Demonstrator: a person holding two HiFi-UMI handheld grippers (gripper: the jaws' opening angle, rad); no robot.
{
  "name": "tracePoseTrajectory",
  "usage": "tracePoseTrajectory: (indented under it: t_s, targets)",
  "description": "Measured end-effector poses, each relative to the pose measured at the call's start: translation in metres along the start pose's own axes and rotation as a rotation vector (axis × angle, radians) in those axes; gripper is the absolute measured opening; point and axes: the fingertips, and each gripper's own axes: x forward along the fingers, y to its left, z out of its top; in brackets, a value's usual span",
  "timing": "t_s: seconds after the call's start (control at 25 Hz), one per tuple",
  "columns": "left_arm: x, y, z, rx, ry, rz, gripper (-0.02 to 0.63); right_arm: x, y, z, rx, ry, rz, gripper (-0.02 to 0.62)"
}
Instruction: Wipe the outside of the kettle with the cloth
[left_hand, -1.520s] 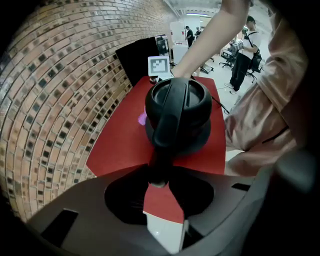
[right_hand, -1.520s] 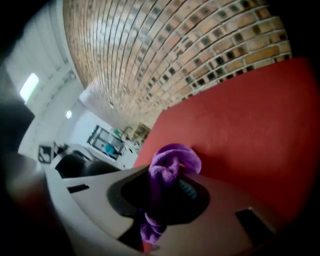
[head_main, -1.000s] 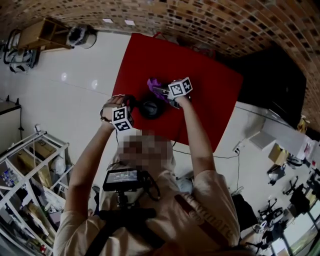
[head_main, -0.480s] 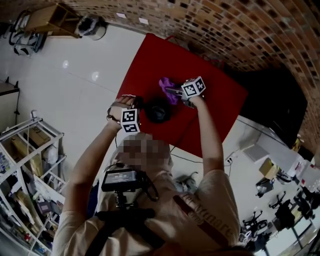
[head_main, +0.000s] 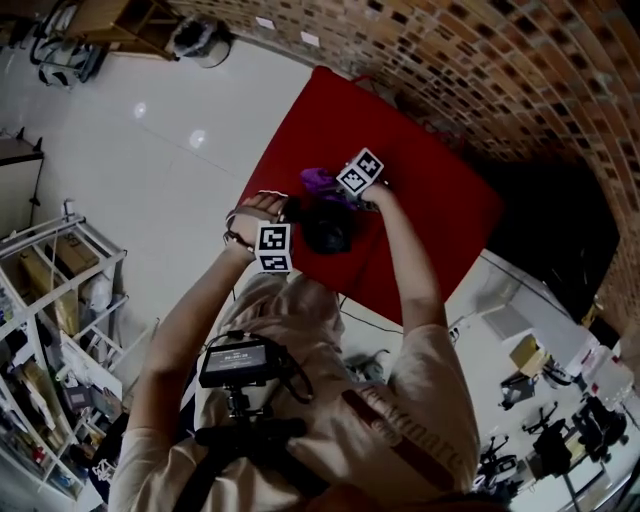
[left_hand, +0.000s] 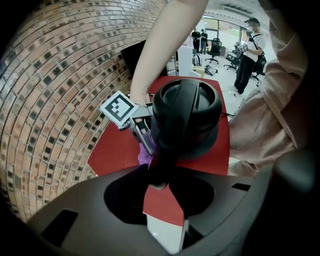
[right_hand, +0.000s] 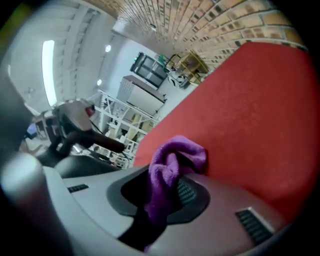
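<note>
A black kettle stands on the red mat. In the left gripper view its lidded top fills the middle, and my left gripper is shut on its dark handle. My right gripper, under its marker cube, is shut on a purple cloth. The left gripper view shows that cloth low against the kettle's far side, beside the right gripper's fingers. The right gripper's own view is blurred and shows only cloth and mat.
A black cable runs from the kettle over the mat's near edge. White tiled floor lies to the left, with metal shelving beside it. A brick wall borders the mat's far side. A camera rig hangs on the person's chest.
My right gripper has dropped and tilted, bringing the purple cloth in closer to the kettle's far side. The left gripper has kept its hold on the handle.
</note>
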Motion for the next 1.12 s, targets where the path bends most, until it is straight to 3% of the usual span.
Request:
tracePoseTrajectory:
  t_s: [0.16, 0.24, 0.36, 0.44, 0.52, 0.64, 0.76, 0.88, 1.0, 1.12]
  targets:
    - [-0.001, 0.001, -0.001, -0.001, -0.003, 0.002, 0.126, -0.008, -0.014, -0.003, -0.025, 0.027, -0.049, 0.091]
    - [-0.002, 0.001, -0.001, 0.0, -0.006, 0.0, 0.126, -0.036, 0.012, 0.025, -0.048, -0.069, 0.025, 0.09]
    - [-0.001, 0.001, 0.0, -0.006, -0.016, -0.001, 0.126, -0.069, 0.064, 0.075, -0.102, -0.247, 0.214, 0.09]
    - [0.0, 0.002, -0.001, -0.009, -0.018, 0.002, 0.126, -0.065, 0.086, 0.09, -0.152, -0.242, 0.281, 0.09]
    - [0.0, 0.001, -0.001, -0.01, -0.016, 0.002, 0.126, -0.042, 0.098, 0.088, -0.177, -0.139, 0.286, 0.089]
    - [0.002, -0.003, 0.005, -0.011, -0.021, -0.009, 0.126, 0.0, 0.077, 0.052, -0.131, 0.034, 0.234, 0.086]
    - [0.002, -0.003, 0.004, -0.009, -0.037, -0.007, 0.126, 0.016, 0.035, 0.03, -0.049, 0.073, 0.14, 0.086]
    - [-0.005, -0.007, -0.015, -0.015, -0.008, -0.015, 0.126, 0.041, -0.002, 0.021, -0.038, 0.083, 0.035, 0.086]
    - [0.0, -0.001, -0.006, -0.015, 0.002, -0.026, 0.126, 0.013, -0.011, 0.015, -0.036, -0.029, -0.028, 0.086]
    - [0.003, -0.001, 0.0, -0.007, -0.007, -0.029, 0.126, -0.048, -0.002, 0.016, 0.035, -0.316, -0.082, 0.086]
